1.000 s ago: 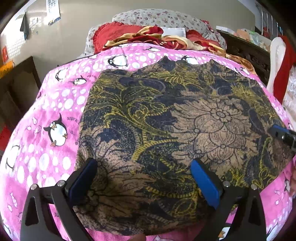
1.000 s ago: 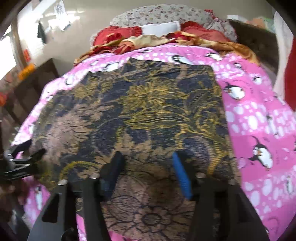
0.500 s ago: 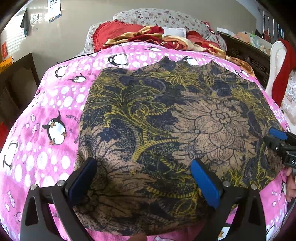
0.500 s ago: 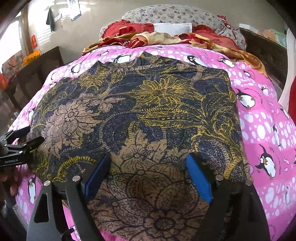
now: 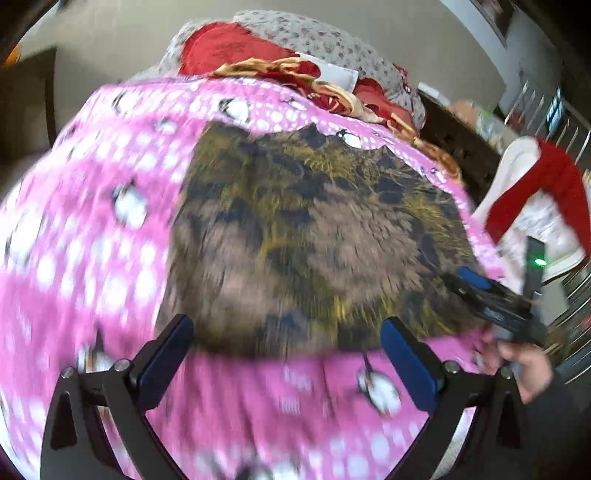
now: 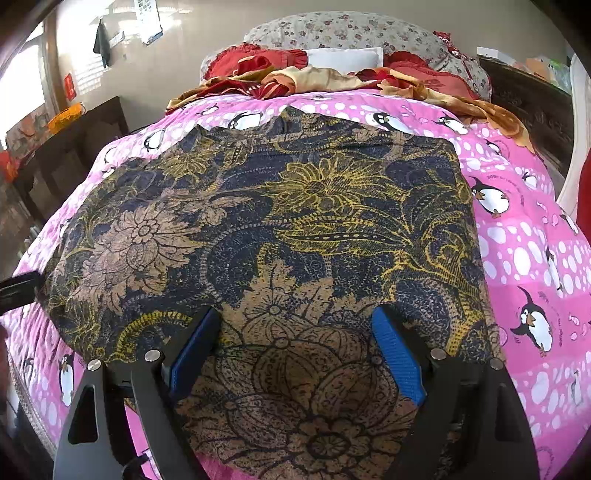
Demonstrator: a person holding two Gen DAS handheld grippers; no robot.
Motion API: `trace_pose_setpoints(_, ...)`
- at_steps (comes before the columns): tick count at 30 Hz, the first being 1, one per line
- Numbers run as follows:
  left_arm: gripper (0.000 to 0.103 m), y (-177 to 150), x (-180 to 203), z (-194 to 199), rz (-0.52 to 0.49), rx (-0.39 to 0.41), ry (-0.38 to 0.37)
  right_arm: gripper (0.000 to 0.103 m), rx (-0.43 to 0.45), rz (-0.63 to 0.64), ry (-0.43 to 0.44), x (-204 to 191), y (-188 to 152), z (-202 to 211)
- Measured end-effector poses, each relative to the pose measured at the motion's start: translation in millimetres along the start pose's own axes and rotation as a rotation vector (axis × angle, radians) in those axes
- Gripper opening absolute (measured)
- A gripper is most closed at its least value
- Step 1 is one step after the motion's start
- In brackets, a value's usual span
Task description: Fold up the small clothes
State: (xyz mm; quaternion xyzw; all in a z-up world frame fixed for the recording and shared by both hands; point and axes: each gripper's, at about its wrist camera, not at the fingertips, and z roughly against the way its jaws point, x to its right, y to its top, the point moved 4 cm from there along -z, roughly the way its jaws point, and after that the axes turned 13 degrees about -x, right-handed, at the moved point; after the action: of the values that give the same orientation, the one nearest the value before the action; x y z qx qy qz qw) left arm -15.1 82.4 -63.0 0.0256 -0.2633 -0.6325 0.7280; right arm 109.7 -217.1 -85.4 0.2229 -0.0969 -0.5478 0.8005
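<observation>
A dark floral batik garment (image 6: 280, 236) lies spread flat on a pink penguin blanket (image 6: 524, 258) that covers the bed. My right gripper (image 6: 295, 317) hovers open over the garment's near right part, with only flat cloth seen between its blue pads. My left gripper (image 5: 286, 328) is open too, its fingertips at the garment's (image 5: 314, 236) near edge, with pink blanket (image 5: 92, 240) below it; this view is blurred. The right gripper (image 5: 480, 291) shows at the right edge of the left wrist view, held by a hand (image 5: 524, 369). The left gripper (image 6: 18, 288) peeks in at the left edge of the right wrist view.
A heap of red and gold cloths (image 6: 295, 77) and a floral pillow (image 6: 351, 29) lie at the far end of the bed. Dark wooden furniture (image 6: 66, 147) stands to the left. A white chair with a red cloth (image 5: 546, 184) stands to the right.
The left gripper has drawn back and rolled, so the garment's near edge now lies at its fingertips instead of under them. The right gripper's jaws have widened. The garment lies as before.
</observation>
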Motion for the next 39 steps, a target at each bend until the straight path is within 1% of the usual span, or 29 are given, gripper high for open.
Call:
trace_pose_setpoints(3,0.102,-27,-18,-9,0.086,-0.055,-0.129,0.073,0.002,0.000,0.004,0,0,0)
trace_pose_setpoints(5,0.103,-31,-22,-3,0.095,-0.001,-0.177,0.073,0.002,0.000,0.002,0,0,0)
trace_pose_setpoints(6,0.103,-30,-28,-2,0.138,0.006,-0.221,0.073,0.002,0.001,0.001,0,0,0)
trace_pose_setpoints(7,0.103,-29,-32,-1,0.159,0.017,-0.251,0.073,0.002,0.001,0.002,0,0,0)
trace_pose_setpoints(10,0.103,-25,-39,1,0.205,0.021,-0.313,0.073,0.002,0.001,0.002,0,0,0)
trace_pose_setpoints(14,0.103,-10,-38,-4,0.232,-0.029,-0.347,0.073,0.003,0.002,0.000,0,0,0)
trace_pose_setpoints(15,0.103,-2,-39,-7,0.256,-0.040,-0.370,0.073,0.002,0.002,0.002,0,0,0)
trace_pose_setpoints(16,0.103,5,-43,-9,0.302,-0.046,-0.400,0.073,0.003,0.002,0.002,0,0,0)
trace_pose_setpoints(19,0.103,20,-53,-15,0.398,-0.071,-0.457,0.073,0.002,0.002,0.002,0,-1,0)
trace_pose_setpoints(20,0.103,21,-55,-15,0.412,-0.064,-0.471,0.073,0.002,0.002,0.002,0,-1,0)
trace_pose_setpoints(21,0.103,19,-55,-14,0.429,-0.043,-0.502,0.073,0.002,0.002,0.002,0,0,0)
trace_pose_setpoints(23,0.103,15,-47,-14,0.400,-0.040,-0.515,0.073,0.003,0.002,0.002,0,-1,0)
trace_pose_setpoints(24,0.103,15,-38,-18,0.344,-0.076,-0.500,0.073,0.003,0.002,0.002,0,0,0)
trace_pose_setpoints(25,0.103,16,-36,-18,0.326,-0.081,-0.492,0.073,0.002,0.002,0.002,0,-1,0)
trace_pose_setpoints(26,0.103,18,-39,-17,0.330,-0.079,-0.508,0.073,0.002,0.001,0.003,0,-1,0)
trace_pose_setpoints(27,0.103,23,-49,-14,0.379,-0.060,-0.559,0.073,0.002,0.001,0.004,1,0,0)
trace_pose_setpoints(28,0.103,27,-62,-11,0.444,-0.027,-0.592,0.073,0.003,0.001,0.004,1,-1,0)
trace_pose_setpoints(30,0.103,31,-81,-10,0.532,0.021,-0.604,0.073,0.004,0.002,0.001,0,-1,0)
trace_pose_setpoints(31,0.102,32,-81,-11,0.542,0.020,-0.608,0.073,0.004,0.002,0.000,0,0,0)
trace_pose_setpoints(32,0.103,32,-77,-13,0.527,0.011,-0.599,0.073,0.004,0.002,0.000,0,0,0)
trace_pose_setpoints(33,0.103,33,-66,-14,0.475,-0.007,-0.585,0.073,0.004,0.002,0.001,0,0,0)
trace_pose_setpoints(34,0.102,32,-52,-16,0.402,-0.036,-0.592,0.073,0.004,0.001,0.003,0,0,0)
trace_pose_setpoints(35,0.102,31,-47,-15,0.370,-0.043,-0.596,0.074,0.004,0.001,0.003,0,0,0)
trace_pose_setpoints(36,0.102,29,-47,-11,0.361,-0.025,-0.588,0.074,0.004,0.000,0.004,-1,0,0)
trace_pose_setpoints(38,0.101,30,-59,-11,0.404,-0.004,-0.584,0.074,0.004,0.001,0.001,0,0,0)
trace_pose_setpoints(39,0.099,29,-66,-14,0.431,-0.002,-0.572,0.074,0.004,0.001,0.001,0,0,0)
